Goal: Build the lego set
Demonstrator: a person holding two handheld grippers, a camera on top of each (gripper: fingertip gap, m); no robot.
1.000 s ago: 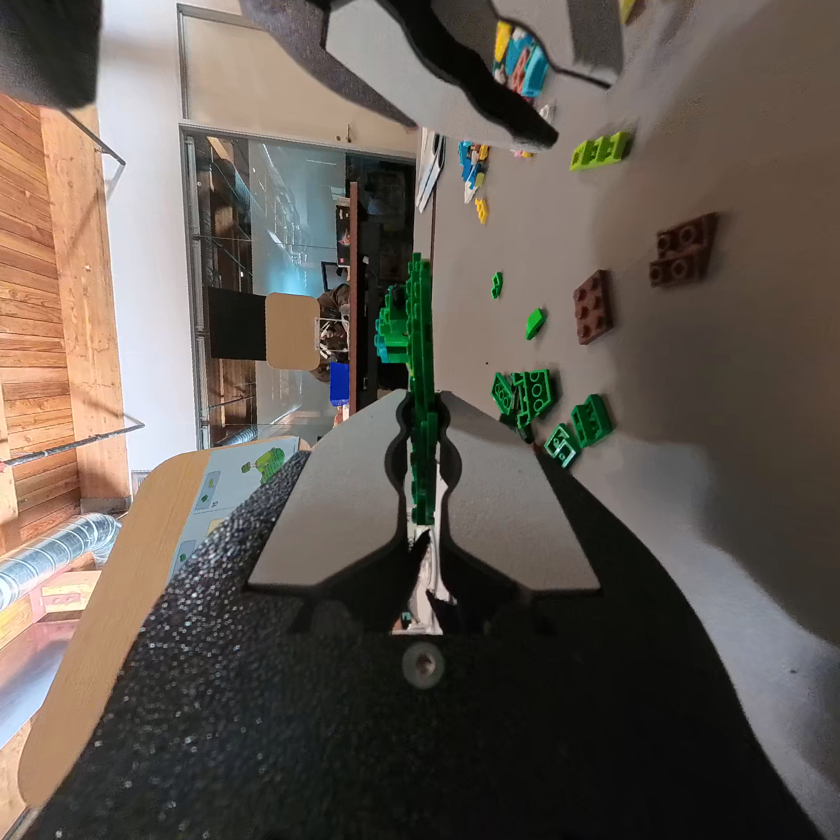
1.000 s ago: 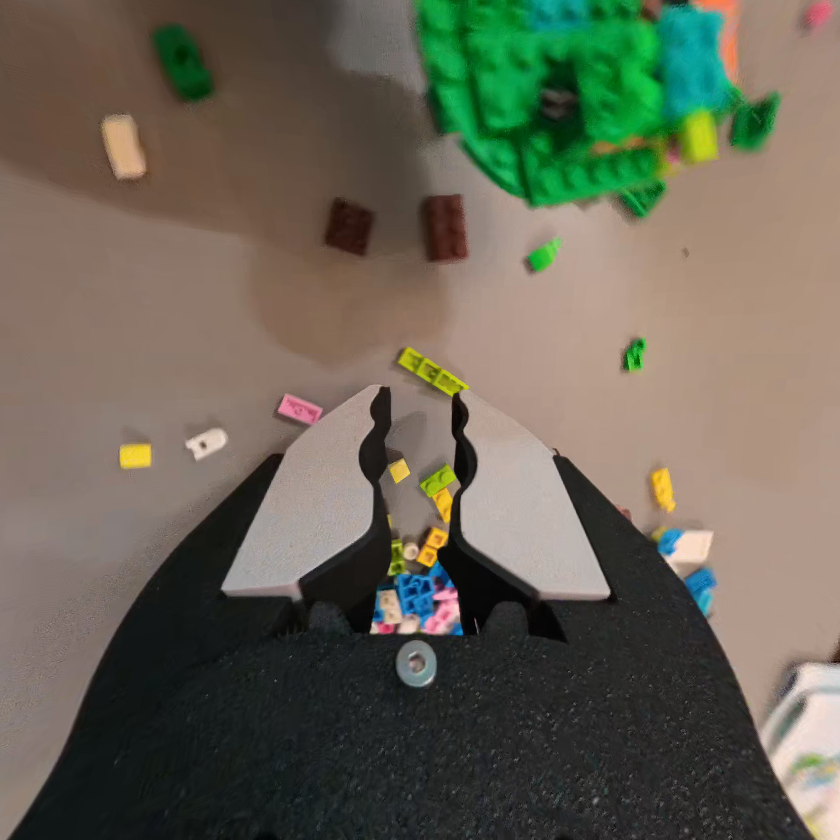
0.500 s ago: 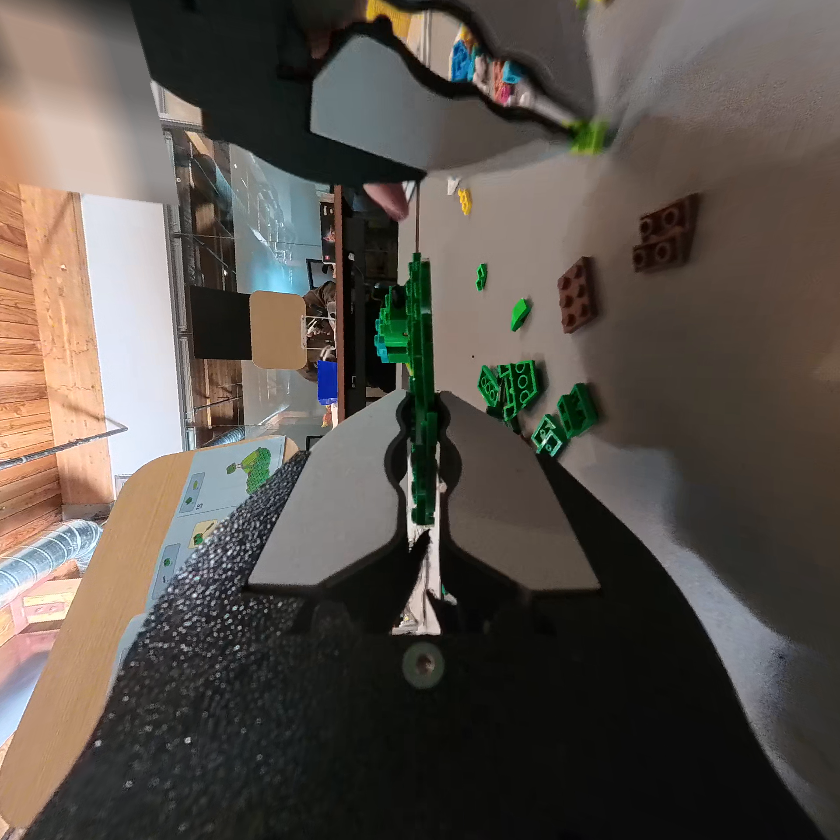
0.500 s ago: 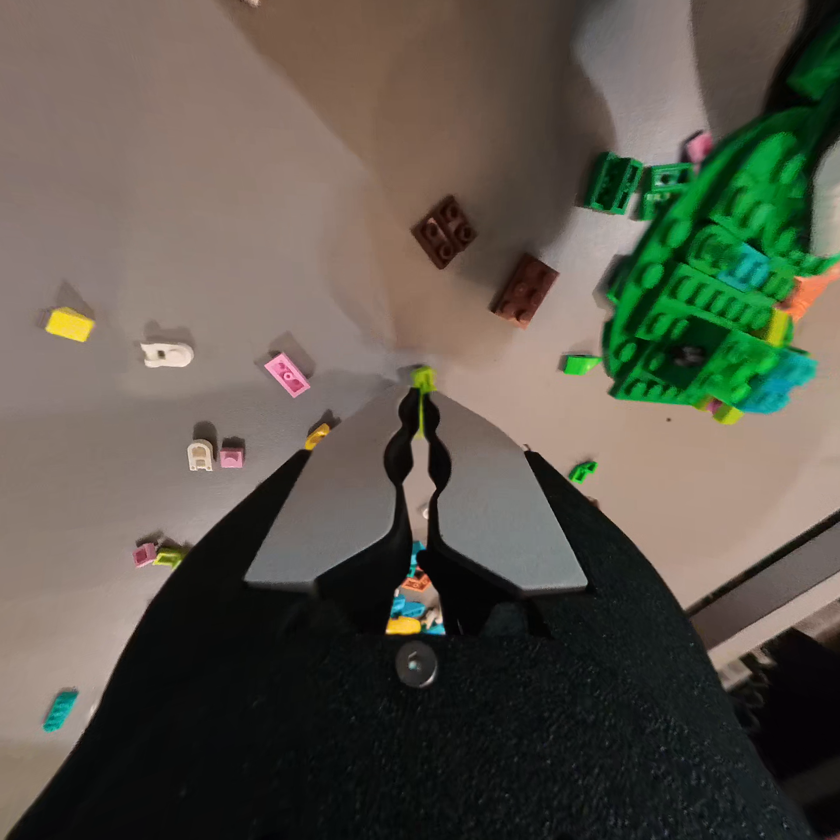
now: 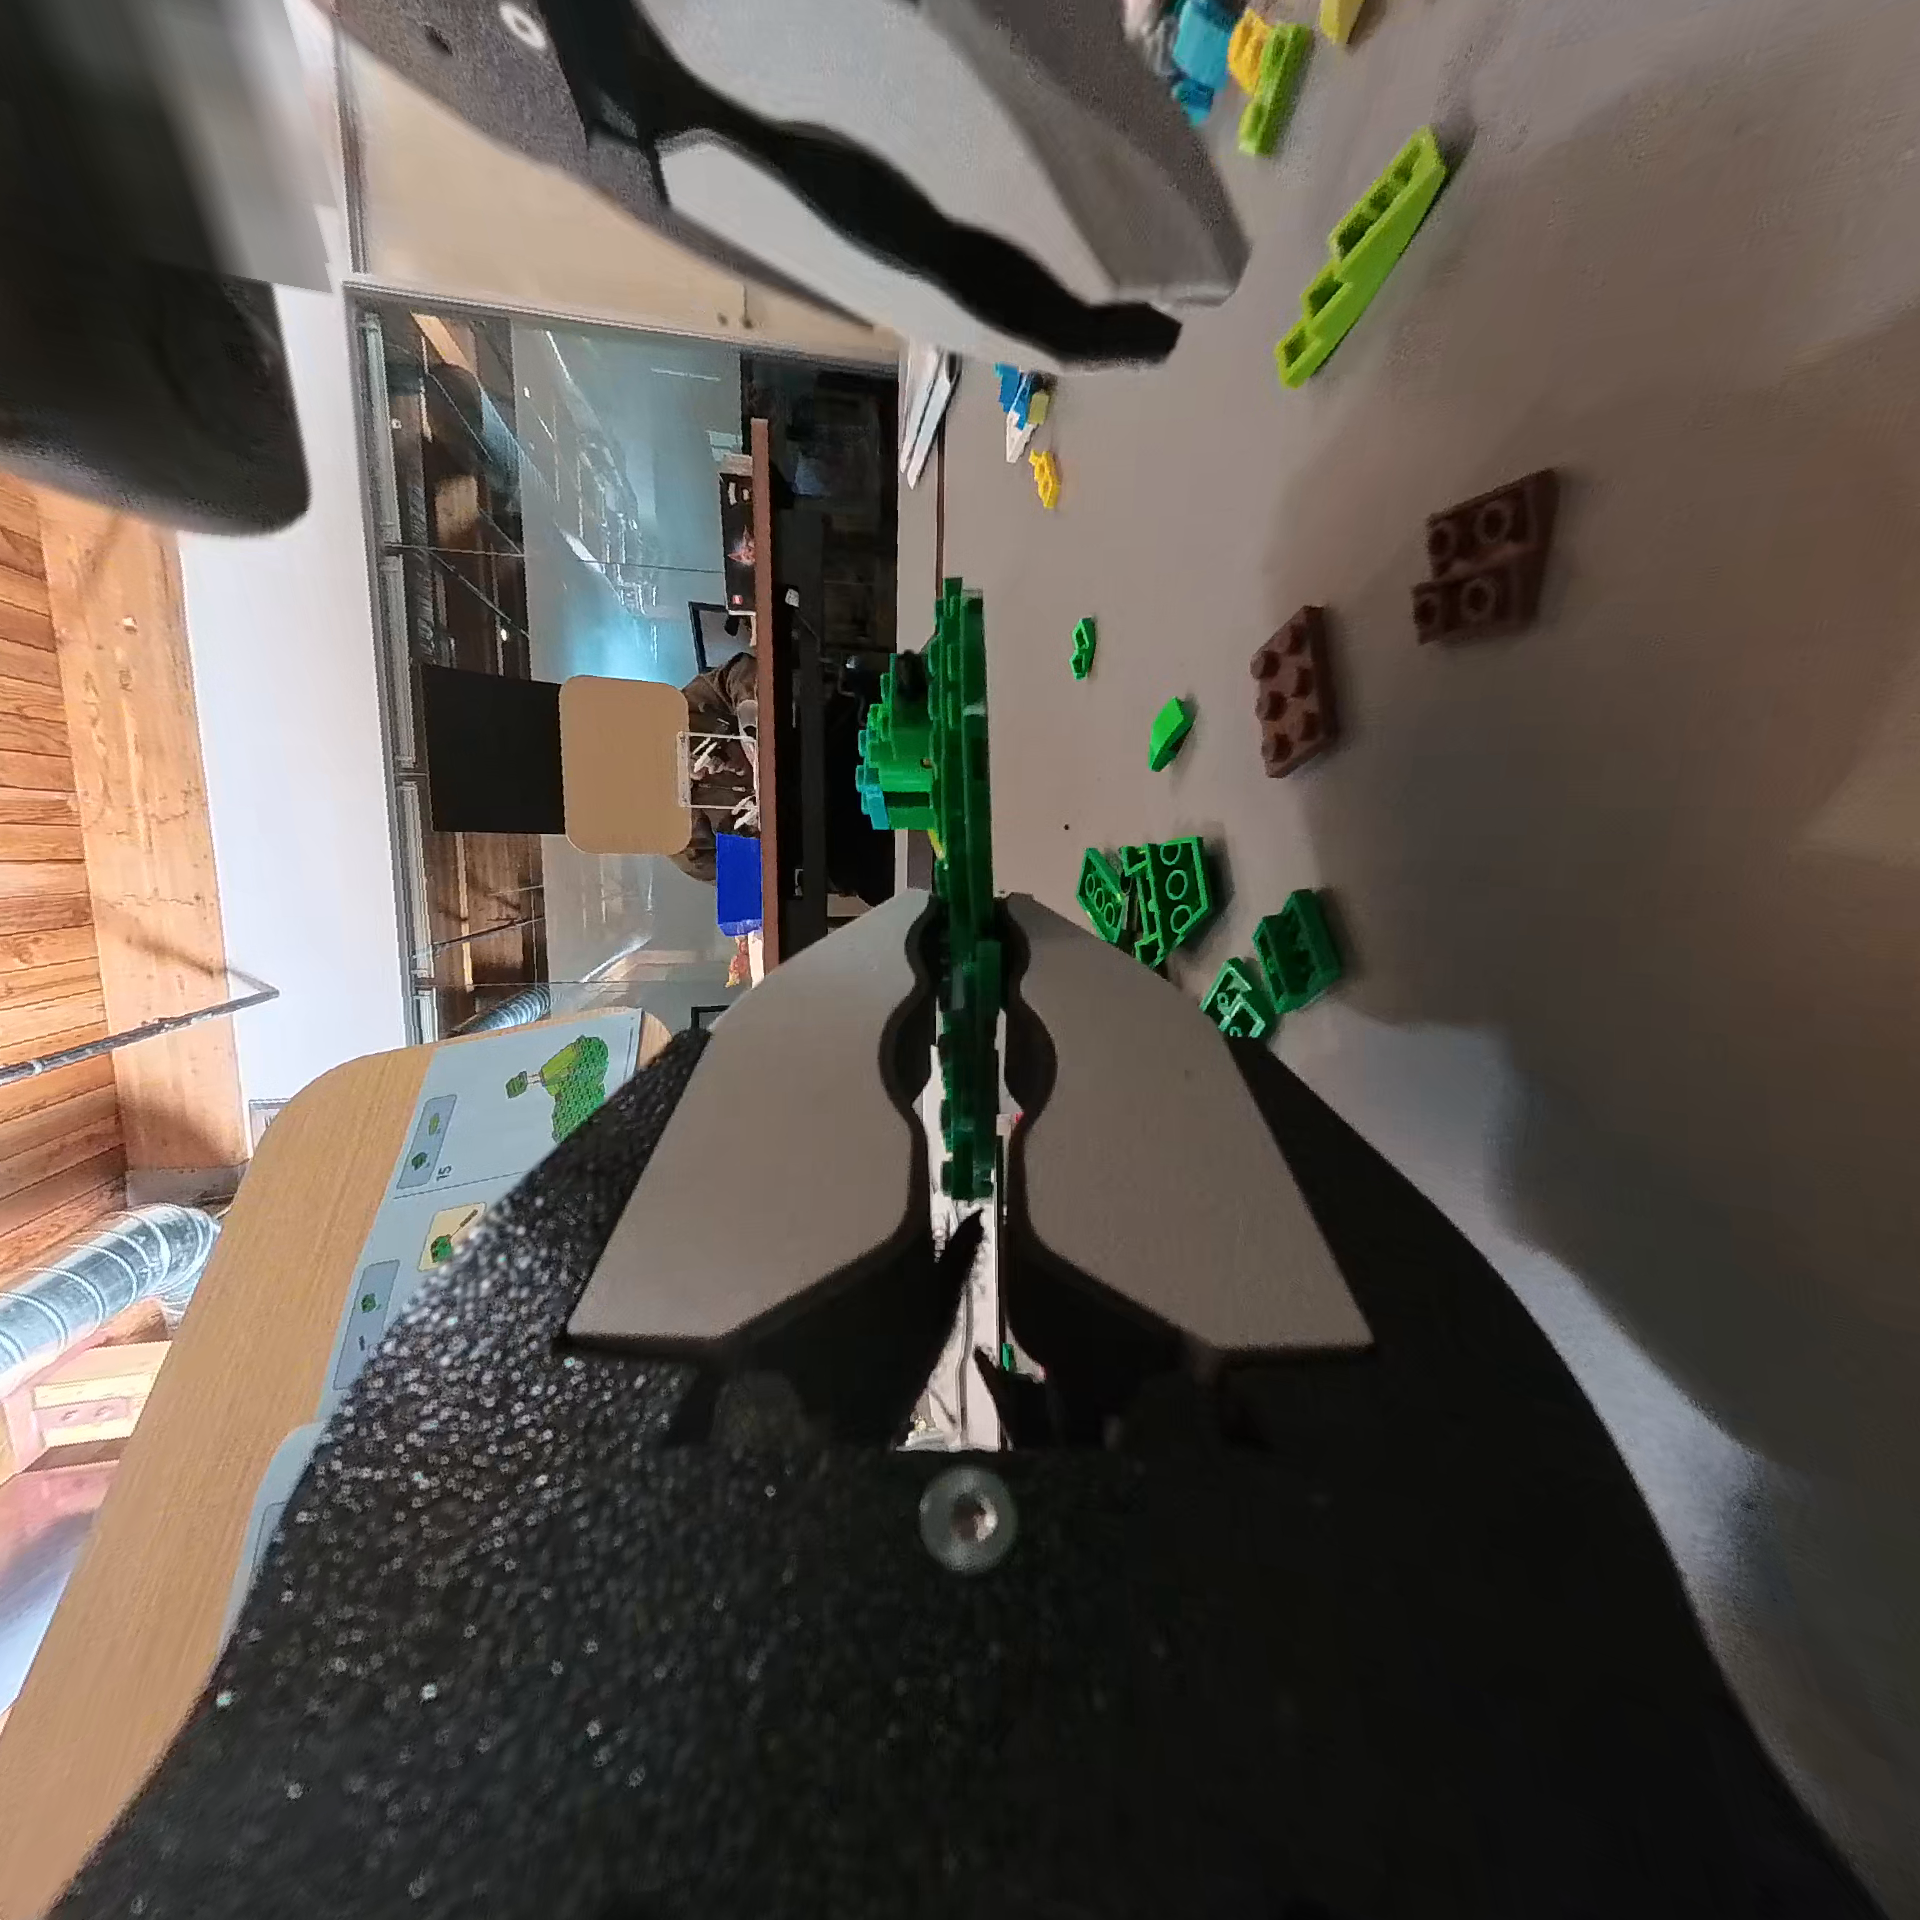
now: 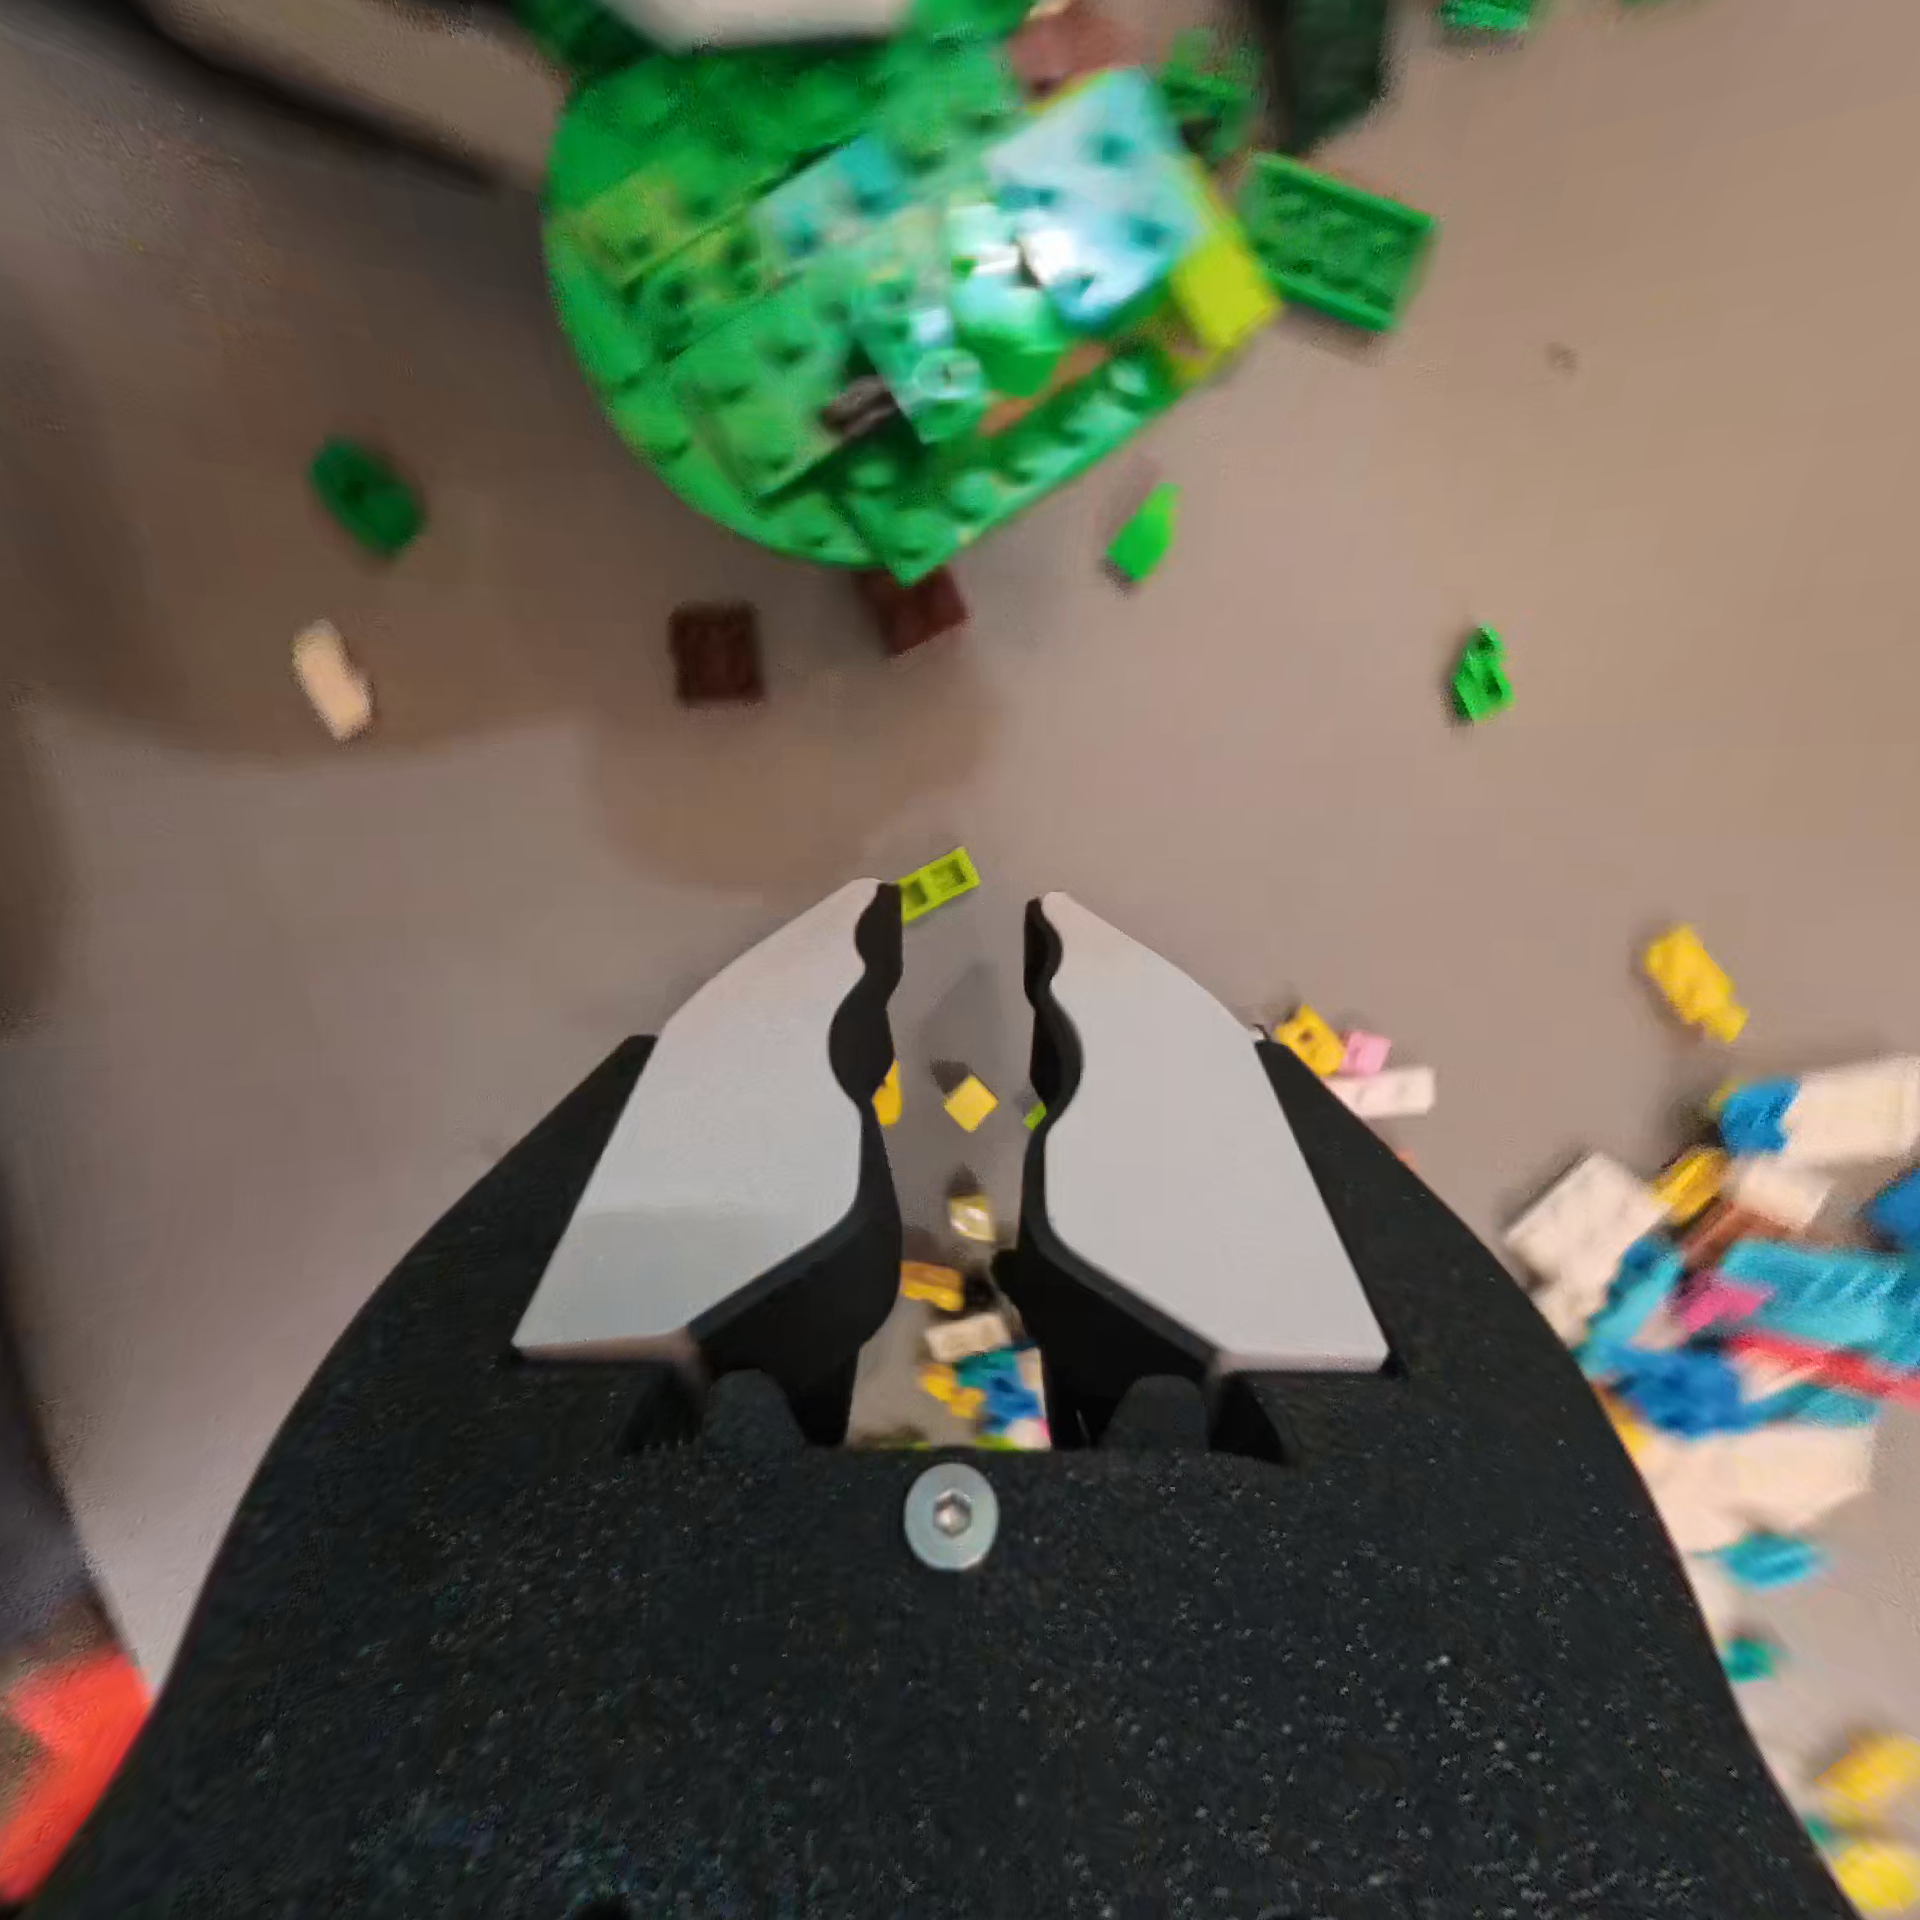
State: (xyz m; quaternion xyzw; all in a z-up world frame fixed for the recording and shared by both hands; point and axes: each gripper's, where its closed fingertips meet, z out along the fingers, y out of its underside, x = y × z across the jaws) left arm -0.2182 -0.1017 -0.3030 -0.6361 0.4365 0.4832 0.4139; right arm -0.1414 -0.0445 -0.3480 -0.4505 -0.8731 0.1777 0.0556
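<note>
Right wrist view is showing your right gripper [image 6: 961, 904] with jaws now parted and empty; half a second ago they were pinching a small lime-green plate [image 6: 938, 882], which is now lying on the grey desk [image 6: 416, 987] at the tips. Your left gripper [image 5: 971, 925] is clamping the round green studded lego build [image 5: 961, 790] edge-on above the desk. You are probably needing to regrasp that plate.

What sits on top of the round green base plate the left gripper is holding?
On the green base plate, stacked green bricks, a pale turquoise block and a lime piece show, blurred. The left gripper covers the plate's edge.
</note>
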